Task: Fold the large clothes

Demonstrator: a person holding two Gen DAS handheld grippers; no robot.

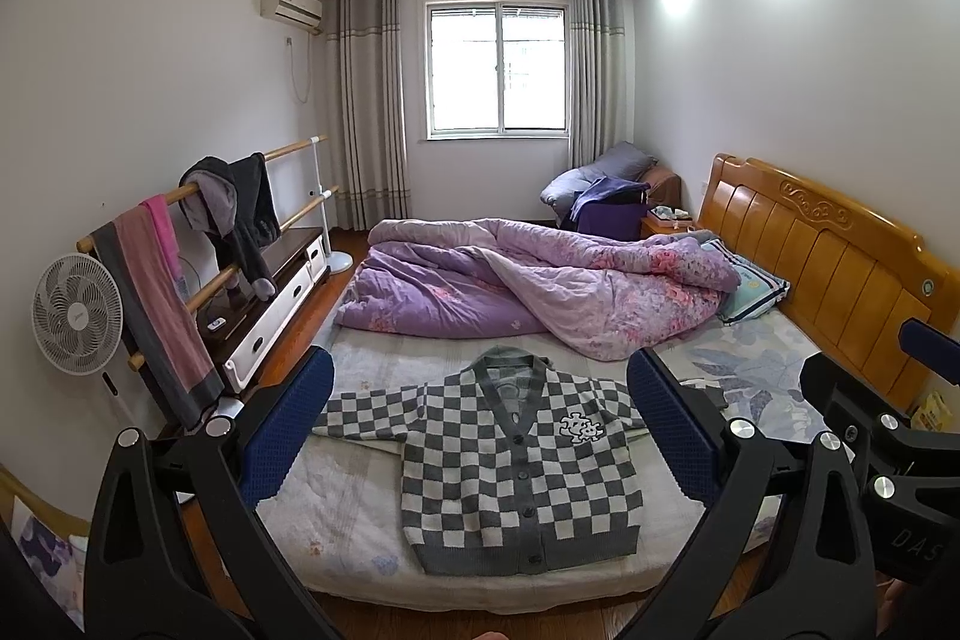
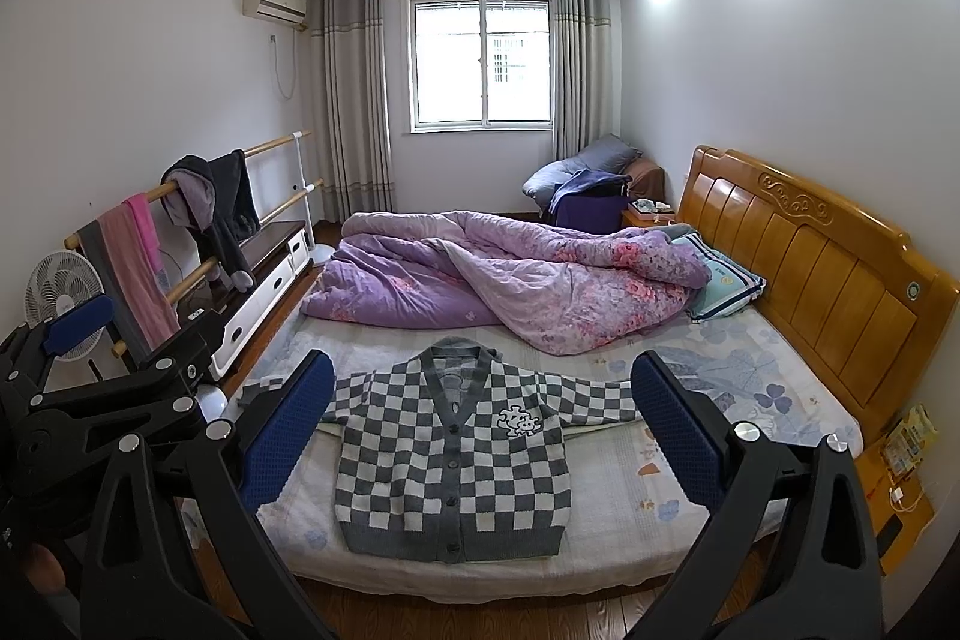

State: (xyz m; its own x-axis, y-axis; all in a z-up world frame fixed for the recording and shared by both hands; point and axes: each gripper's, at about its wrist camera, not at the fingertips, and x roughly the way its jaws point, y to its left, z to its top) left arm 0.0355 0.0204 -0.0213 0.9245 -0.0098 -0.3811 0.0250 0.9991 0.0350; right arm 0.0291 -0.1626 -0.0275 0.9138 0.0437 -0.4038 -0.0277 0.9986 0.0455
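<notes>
bedroom, seen from the foot side of a bed (image 1: 372,550) that fills the centre and lower centre of both views. the mattress carries a pale floral sheet (image 2: 750,370); a strip of dark wood floor shows along the bottom edge. a crumpled purple floral quilt (image 1: 540,280) lies heaped across the far half of the bed, its right end touching a blue-edged pillow (image 1: 753,289) next to the orange wooden headboard (image 1: 840,250) at right of frame. a window (image 1: 498,70) with grey striped curtains on both sides sits at top centre. an air conditioner (image 1: 291,4) is mounted at upper left. at left of frame a wooden rail rack (image 1: 288,148) holds a dark hooded garment (image 1: 234,208) and a pink-and-grey towel (image 1: 156,292); a white fan (image 1: 75,313) stands beside it, and a low white-fronted cabinet (image 1: 276,298) sits behind the rack. a chair piled with bedding (image 1: 600,184) occupies the far right corner under the window.

the checkered cardigan (image 1: 516,472), grey and white, lies flat and face up on the near half of the bed, centre of frame, buttoned, both sleeves spread sideways, a white patch on its chest, hem nearest the camera.

left gripper (image 1: 480,436): blue-padded fingers spread wide, holding nothing, above and apart from the cardigan. right gripper (image 2: 483,436): likewise spread wide and empty, not touching the garment.
</notes>
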